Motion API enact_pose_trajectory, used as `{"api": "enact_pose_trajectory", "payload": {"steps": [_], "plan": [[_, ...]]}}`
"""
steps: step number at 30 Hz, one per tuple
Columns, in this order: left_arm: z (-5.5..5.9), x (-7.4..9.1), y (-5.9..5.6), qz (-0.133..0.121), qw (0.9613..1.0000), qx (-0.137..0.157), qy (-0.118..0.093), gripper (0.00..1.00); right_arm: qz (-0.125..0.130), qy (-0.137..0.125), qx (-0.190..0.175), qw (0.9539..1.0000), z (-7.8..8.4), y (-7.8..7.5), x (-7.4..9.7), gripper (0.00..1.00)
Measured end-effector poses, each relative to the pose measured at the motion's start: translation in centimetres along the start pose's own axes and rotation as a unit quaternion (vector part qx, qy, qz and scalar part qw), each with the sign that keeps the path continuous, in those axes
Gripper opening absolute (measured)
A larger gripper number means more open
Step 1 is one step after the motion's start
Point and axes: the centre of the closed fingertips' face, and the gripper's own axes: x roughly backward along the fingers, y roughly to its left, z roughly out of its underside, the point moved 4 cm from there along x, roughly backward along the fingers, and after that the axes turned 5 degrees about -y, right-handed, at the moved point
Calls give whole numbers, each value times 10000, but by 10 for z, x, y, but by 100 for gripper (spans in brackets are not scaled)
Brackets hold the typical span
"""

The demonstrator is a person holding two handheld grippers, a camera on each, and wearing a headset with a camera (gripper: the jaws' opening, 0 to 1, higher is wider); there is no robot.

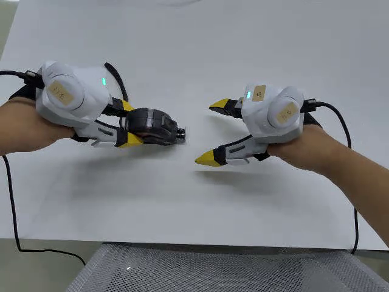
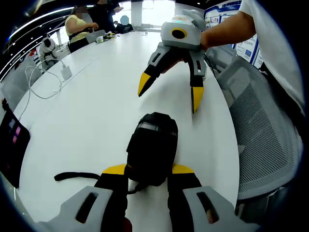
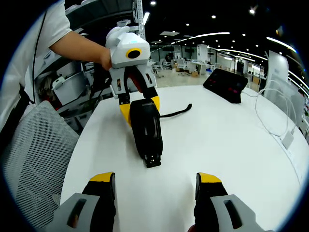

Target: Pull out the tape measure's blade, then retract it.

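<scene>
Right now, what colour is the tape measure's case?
Tape measure is black; clearest in the right gripper view.

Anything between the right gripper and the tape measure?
No. Bare white table separates the right gripper from the tape measure; the head view and right gripper view both show it.

White table [image 1: 182, 201], mesh chair [image 1: 213, 271], ceiling lights [image 3: 252, 10]

nothing can be read: tan stickers [image 1: 61, 92] on the left gripper [image 1: 129, 123] and right gripper [image 1: 206, 132] carry blurred marks; posters [image 2: 246, 47] at 2 o'clock in the left gripper view are too small.
</scene>
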Motion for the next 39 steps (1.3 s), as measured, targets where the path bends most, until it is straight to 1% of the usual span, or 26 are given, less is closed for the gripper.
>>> {"api": "enact_pose_trajectory", "payload": {"steps": [2, 14, 21, 23, 27, 31, 39], "plan": [[0, 0, 0, -8, 10000, 20, -3, 27, -73, -12, 37, 10000, -1, 1, -3, 61], [0, 1, 0, -1, 10000, 22, 24, 27, -124, 23, 254, 9996, 1, -3, -20, 48], [0, 1, 0, 9, 10000, 8, 36, 27, -151, 20, 310, 9994, 3, -6, -27, 42], [0, 0, 0, 12, 10000, 7, 36, 27, -166, 5, 382, 9991, 2, -6, -28, 36], [0, 0, -1, 12, 10000, 3, 38, 27, -193, 16, 448, 9988, 3, -7, -32, 33], [0, 0, -1, 14, 10000, -3, 40, 27, -229, -2, 502, 9985, 2, -6, -34, 26], [1, 0, 0, 14, 10000, -14, 51, 27, -271, -15, 596, 9979, -2, -5, -39, 19]]}}
